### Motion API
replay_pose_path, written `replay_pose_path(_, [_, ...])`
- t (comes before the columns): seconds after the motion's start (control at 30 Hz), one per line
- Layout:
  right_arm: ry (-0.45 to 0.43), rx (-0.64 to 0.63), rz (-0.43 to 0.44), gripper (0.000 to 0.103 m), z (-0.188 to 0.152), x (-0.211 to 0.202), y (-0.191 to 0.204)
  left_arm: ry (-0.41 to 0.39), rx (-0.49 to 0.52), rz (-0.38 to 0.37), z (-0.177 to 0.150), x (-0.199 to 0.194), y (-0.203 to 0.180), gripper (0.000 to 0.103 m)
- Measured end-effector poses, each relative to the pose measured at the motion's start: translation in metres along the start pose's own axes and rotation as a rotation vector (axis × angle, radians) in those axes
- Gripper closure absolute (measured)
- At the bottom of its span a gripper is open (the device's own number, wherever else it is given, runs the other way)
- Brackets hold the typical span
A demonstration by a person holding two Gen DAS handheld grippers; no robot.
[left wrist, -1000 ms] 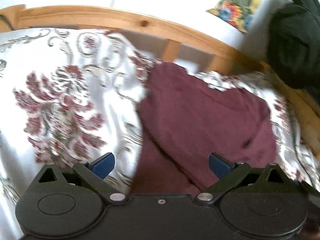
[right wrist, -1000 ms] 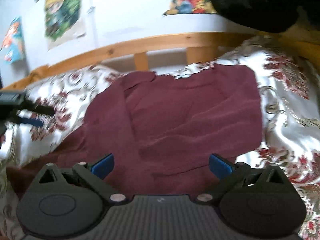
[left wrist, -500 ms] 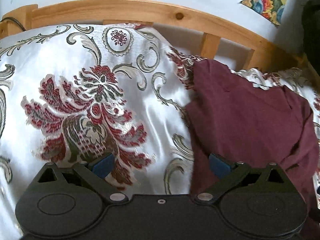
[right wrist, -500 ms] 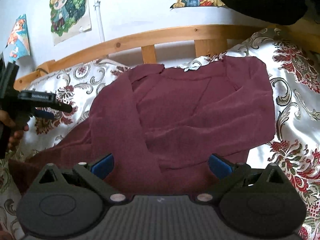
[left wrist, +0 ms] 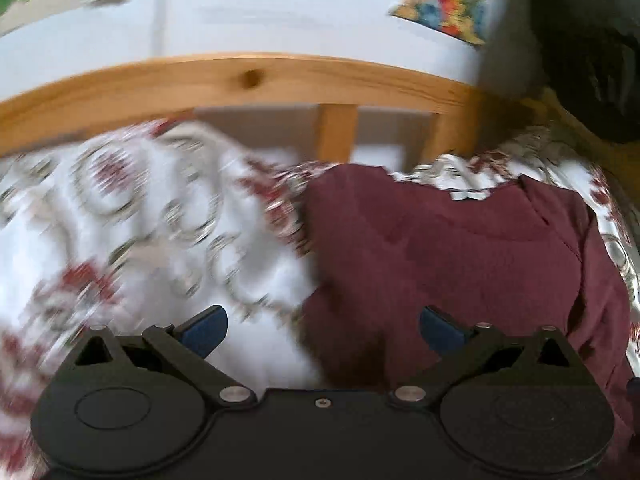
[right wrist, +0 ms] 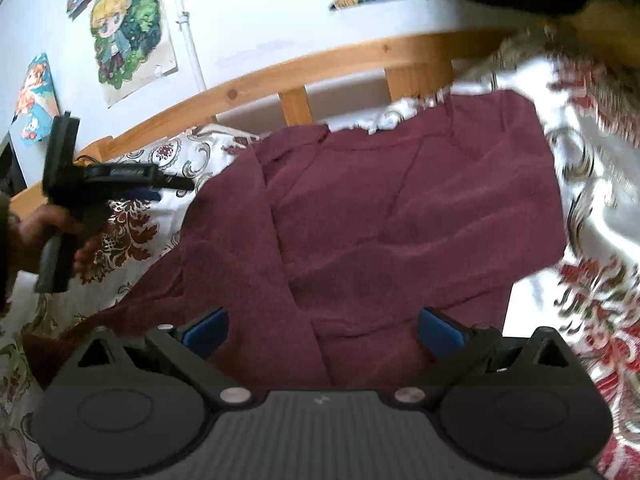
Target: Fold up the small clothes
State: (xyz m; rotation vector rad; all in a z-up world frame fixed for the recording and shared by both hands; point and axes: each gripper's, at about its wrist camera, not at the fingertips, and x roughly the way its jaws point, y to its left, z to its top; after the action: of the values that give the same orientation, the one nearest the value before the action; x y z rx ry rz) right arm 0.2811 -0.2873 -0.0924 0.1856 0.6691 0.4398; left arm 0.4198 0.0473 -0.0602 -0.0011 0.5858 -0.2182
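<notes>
Maroon garment: soft matt cloth, creased, with stitched seams.
Bedspread: glossy satin-like cloth, white with a dark red and grey floral pattern, bright sheen on the folds.
Bed frame: light pine-like wood with a visible knot, smooth finish.
Left gripper and right gripper: matt black plastic bodies, blue pads, small shiny metal rivets; ribbed grey panel on the right one.
Posters: paper, curling edges.

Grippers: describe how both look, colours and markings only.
Left gripper: matte black body, two round discs, silver rivets, blue fingers. Right gripper: same build, with a ribbed grey centre panel bearing a small pale mark. The right view shows the left's black handle in a bare hand.
</notes>
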Motion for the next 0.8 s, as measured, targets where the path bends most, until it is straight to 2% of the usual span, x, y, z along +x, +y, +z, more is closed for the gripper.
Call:
replay_pose_path(0.07, [0.002, 0.023, 0.012, 0.0, 0.0, 0.002, -0.004, 0.02, 0.055, -0.028, 0.008, 0.015, -0.007, 0.005])
replay_pose_path(0.13, [-0.001, 0.035, 0.022, 0.0, -0.001, 0.001, -0.006, 0.06, 0.079, -0.049, 0.012, 0.03, -0.009, 0.015])
replay_pose_path(0.2, [-0.005, 0.042, 0.029, 0.0, -0.001, 0.001, -0.008, 0.107, 0.052, -0.051, 0.015, 0.045, -0.005, 0.035])
replay_pose_path(0.27, [-0.008, 0.04, 0.035, 0.0, 0.0, 0.001, -0.008, 0.128, -0.016, -0.064, 0.014, 0.052, 0.004, 0.056])
replay_pose_path(0.4, [-0.008, 0.037, 0.038, 0.0, 0.0, 0.0, -0.006, 0.088, -0.105, -0.093, 0.01, 0.045, 0.018, 0.087])
replay_pose_path(0.5, [-0.016, 0.028, 0.041, 0.0, 0.001, -0.001, -0.005, 0.06, -0.19, -0.069, 0.009, 0.037, 0.03, 0.09])
replay_pose_path(0.6, [-0.018, 0.015, 0.038, 0.0, 0.001, -0.002, -0.004, 0.069, -0.276, -0.031, 0.006, 0.035, 0.042, 0.09])
replay_pose_path(0.67, [-0.007, 0.007, 0.034, 0.0, 0.001, -0.002, -0.003, 0.081, -0.281, -0.007, 0.005, 0.037, 0.042, 0.082])
replay_pose_path(0.7, [0.0, 0.003, 0.032, 0.0, 0.001, -0.001, -0.003, 0.095, -0.286, 0.0, 0.005, 0.039, 0.042, 0.068])
replay_pose_path(0.73, [0.005, -0.001, 0.028, 0.0, 0.001, -0.001, -0.002, 0.109, -0.307, 0.016, 0.005, 0.04, 0.042, 0.06])
replay_pose_path(0.8, [0.006, -0.011, 0.025, 0.0, 0.001, -0.001, 0.0, 0.113, -0.361, 0.018, 0.004, 0.037, 0.046, 0.05])
